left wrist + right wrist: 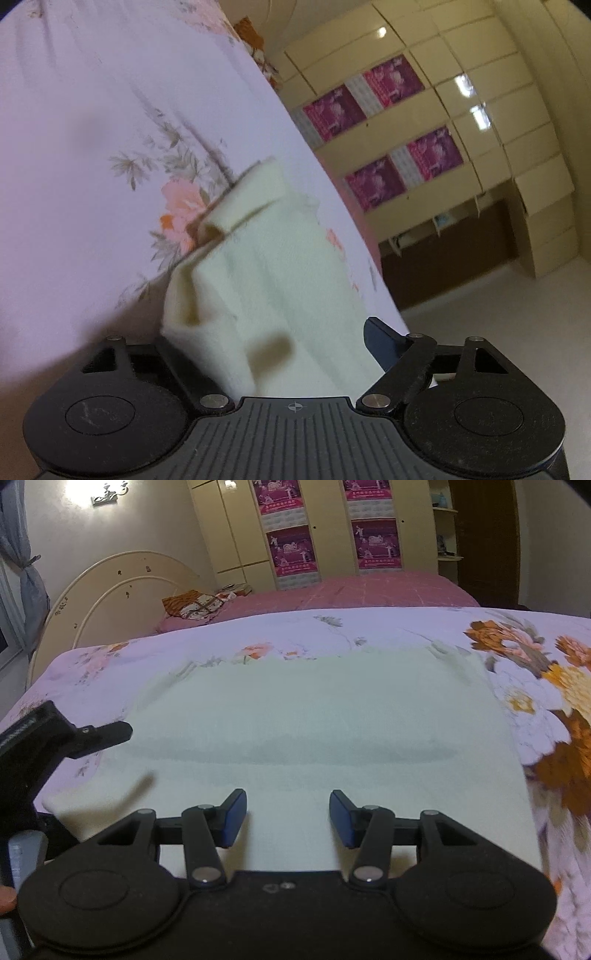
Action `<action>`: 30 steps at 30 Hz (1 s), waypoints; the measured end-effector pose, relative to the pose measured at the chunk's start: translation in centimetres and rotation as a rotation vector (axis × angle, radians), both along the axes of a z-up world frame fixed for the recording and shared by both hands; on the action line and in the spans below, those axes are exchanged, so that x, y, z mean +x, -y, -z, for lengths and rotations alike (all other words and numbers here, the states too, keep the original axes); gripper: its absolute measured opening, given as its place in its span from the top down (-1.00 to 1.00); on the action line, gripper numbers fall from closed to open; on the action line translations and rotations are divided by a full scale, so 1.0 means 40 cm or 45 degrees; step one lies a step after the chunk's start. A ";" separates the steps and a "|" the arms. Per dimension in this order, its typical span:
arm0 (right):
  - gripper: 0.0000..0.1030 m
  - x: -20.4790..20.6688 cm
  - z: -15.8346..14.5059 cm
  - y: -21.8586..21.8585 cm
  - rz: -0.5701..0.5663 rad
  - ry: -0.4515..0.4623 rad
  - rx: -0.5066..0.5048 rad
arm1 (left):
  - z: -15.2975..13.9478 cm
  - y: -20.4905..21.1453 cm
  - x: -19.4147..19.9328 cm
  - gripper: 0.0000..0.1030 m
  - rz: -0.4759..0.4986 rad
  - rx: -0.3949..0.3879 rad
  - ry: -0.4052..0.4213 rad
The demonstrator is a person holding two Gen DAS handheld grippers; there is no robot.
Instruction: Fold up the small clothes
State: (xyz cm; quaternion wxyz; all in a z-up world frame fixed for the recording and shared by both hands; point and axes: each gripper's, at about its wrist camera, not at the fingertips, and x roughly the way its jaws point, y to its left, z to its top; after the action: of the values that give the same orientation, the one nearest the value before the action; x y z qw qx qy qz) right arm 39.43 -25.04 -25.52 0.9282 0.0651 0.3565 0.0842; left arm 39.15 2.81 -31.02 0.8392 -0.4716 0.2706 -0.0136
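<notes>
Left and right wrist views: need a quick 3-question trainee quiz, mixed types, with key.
1. True or false: the right gripper is clamped on the cream cloth.
2. Multiple choice: the cream cloth lies on A) a floral bedspread, B) a wooden table, C) the floor.
3. Short answer: in the left wrist view, what sits between the fingers of the left gripper?

Key
1. False: its jaws stand apart above the flat cloth, pinching nothing.
2. A.
3. The cream cloth, bunched into a loose fold.
</notes>
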 end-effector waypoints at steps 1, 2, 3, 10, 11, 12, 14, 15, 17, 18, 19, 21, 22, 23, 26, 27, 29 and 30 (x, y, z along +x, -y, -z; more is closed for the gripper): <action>0.05 0.006 0.000 -0.002 -0.005 0.004 -0.001 | 0.001 0.002 0.009 -0.57 -0.007 0.000 0.007; 0.05 0.013 -0.001 -0.003 -0.008 0.007 -0.003 | 0.002 0.003 0.019 -0.49 -0.015 0.002 0.010; 0.05 0.018 -0.003 -0.004 -0.012 0.012 -0.003 | 0.007 0.000 0.030 -0.18 -0.017 -0.001 0.002; 0.06 0.054 -0.016 -0.011 -0.037 0.050 -0.081 | 0.036 -0.012 0.068 0.72 -0.048 -0.020 -0.080; 0.06 0.057 -0.017 -0.009 -0.035 0.057 -0.095 | 0.032 -0.009 0.076 0.73 -0.037 -0.018 -0.080; 0.06 0.060 -0.019 -0.006 -0.031 0.063 -0.102 | 0.024 -0.009 0.080 0.73 -0.029 -0.013 -0.075; 0.07 0.063 -0.023 0.002 -0.013 0.080 -0.115 | -0.003 -0.001 0.091 0.73 -0.002 0.017 -0.036; 0.08 0.065 -0.022 0.002 -0.006 0.088 -0.136 | -0.020 0.002 0.090 0.73 0.017 0.034 -0.013; 0.11 0.073 0.002 -0.010 0.005 0.057 -0.254 | -0.058 0.024 0.103 0.73 0.078 0.086 0.051; 0.10 0.075 0.025 -0.018 -0.019 0.032 -0.306 | -0.076 0.037 0.109 0.73 0.109 0.112 0.079; 0.10 0.066 0.034 -0.031 -0.040 0.068 -0.361 | -0.094 0.048 0.114 0.73 0.145 0.138 0.108; 0.09 0.061 0.037 -0.047 -0.047 0.073 -0.406 | -0.126 0.099 0.140 0.73 0.243 0.203 0.161; 0.09 0.061 0.034 -0.043 -0.040 0.068 -0.384 | -0.142 0.130 0.151 0.73 0.302 0.235 0.184; 0.09 0.060 0.029 -0.033 -0.032 0.063 -0.341 | -0.155 0.165 0.163 0.73 0.367 0.269 0.206; 0.20 0.041 0.008 0.015 0.012 0.073 -0.190 | -0.161 0.273 0.193 0.73 0.581 0.315 0.198; 0.20 0.028 0.002 0.035 0.038 0.079 -0.152 | -0.155 0.306 0.197 0.73 0.644 0.322 0.187; 0.18 0.003 -0.007 0.068 0.083 0.089 -0.130 | -0.125 0.379 0.206 0.73 0.761 0.341 0.141; 0.17 -0.010 -0.009 0.089 0.106 0.090 -0.126 | -0.114 0.401 0.206 0.73 0.787 0.350 0.133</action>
State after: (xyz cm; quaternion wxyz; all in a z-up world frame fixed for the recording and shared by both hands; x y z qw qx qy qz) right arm 39.02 -28.61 -25.14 0.9450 0.0310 0.3242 0.0298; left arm 47.37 -13.22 -26.44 0.8637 -0.2485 0.3568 -0.2549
